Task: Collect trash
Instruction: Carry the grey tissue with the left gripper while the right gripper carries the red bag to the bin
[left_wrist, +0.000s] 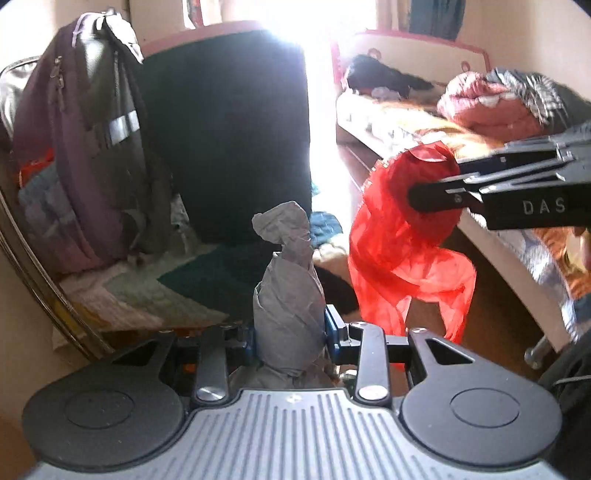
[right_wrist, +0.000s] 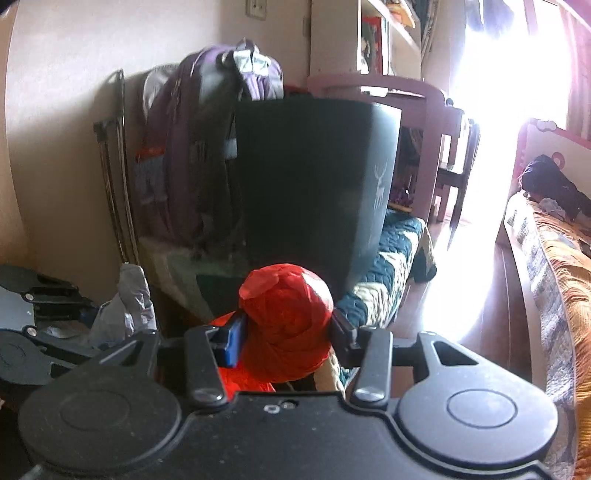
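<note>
A twisted grey paper wad (left_wrist: 288, 295) stands upright, clamped; beside it a crumpled red plastic bag (left_wrist: 406, 236) hangs, pinched.

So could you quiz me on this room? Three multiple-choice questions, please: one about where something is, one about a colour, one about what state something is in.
1. Where is the purple backpack?
A. on the bed
B. beside the big black bin
C. hanging in the window

2. What colour is the bag in the right hand-held gripper?
A. red
B. green
C. white

3. The left hand-held gripper is:
A. empty
B. lying on the floor
C. clamped on a grey bag

Answers:
1 B: the backpack stands against the bin.
2 A: the right hand-held gripper pinches a red bag.
3 C: the left hand-held gripper squeezes a grey bag.
</note>
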